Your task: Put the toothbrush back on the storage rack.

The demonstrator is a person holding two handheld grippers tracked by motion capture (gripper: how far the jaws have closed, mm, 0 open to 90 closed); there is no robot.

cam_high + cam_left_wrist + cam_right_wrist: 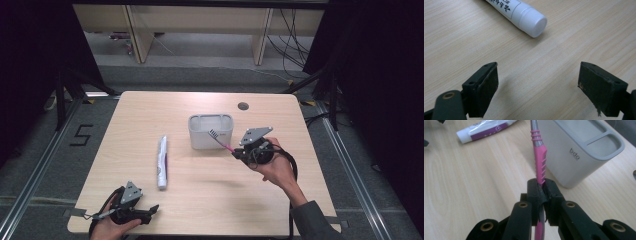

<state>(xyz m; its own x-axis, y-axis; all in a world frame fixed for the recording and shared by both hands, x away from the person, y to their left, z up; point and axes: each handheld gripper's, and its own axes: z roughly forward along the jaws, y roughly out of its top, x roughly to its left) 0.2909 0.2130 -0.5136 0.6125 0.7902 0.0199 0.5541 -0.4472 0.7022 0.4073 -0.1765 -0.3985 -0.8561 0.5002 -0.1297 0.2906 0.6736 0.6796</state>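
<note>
A: Nearest you, your left gripper (131,209) rests low at the bench (210,200) edge, its fingers (484,87) wide apart with nothing between them.

B: And just past them?

A: The toothpaste tube (524,15) lies flat on the wood.

B: Your right gripper (543,192)?

A: Fingers clamped on the pink toothbrush (539,165) handle. Its bristles look to be over the grey holder (210,131), though I can't tell if they touch it.
</note>
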